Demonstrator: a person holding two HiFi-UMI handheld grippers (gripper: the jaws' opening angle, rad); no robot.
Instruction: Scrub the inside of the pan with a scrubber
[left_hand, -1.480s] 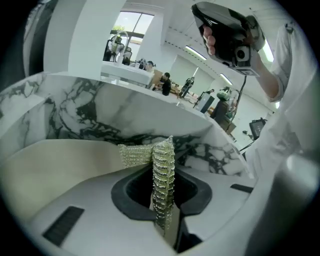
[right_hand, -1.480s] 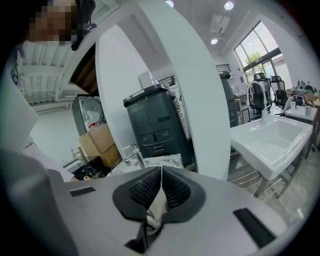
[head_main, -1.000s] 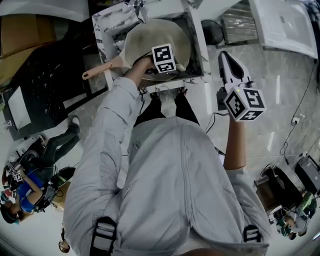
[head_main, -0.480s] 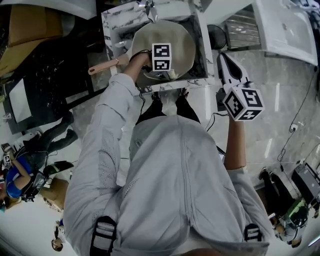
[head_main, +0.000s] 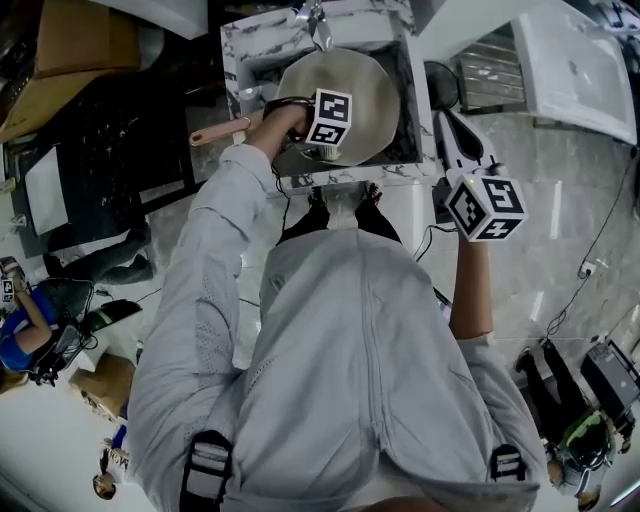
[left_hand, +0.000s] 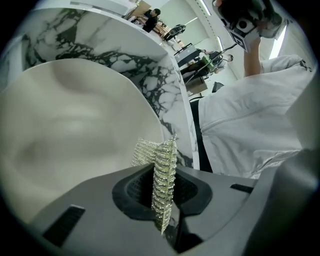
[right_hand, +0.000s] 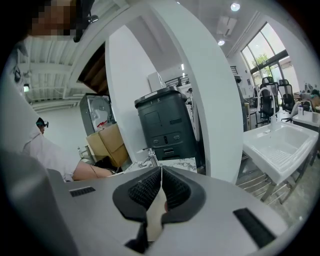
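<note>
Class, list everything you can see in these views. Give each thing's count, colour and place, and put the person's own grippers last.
pan: one, pale grey with a tan handle, set in the marble counter
scrubber: one, silvery mesh, over the pan's inside
marble counter: one, white with dark veins, around the pan
sink: one, white, far right
cardboard boxes: at least two, brown, far left
cabinet: one, dark grey, beyond the counter
left gripper: one, grey with black pads, shut on the scrubber in the pan
right gripper: one, grey with black pads, jaws together and empty, held right of the counter
</note>
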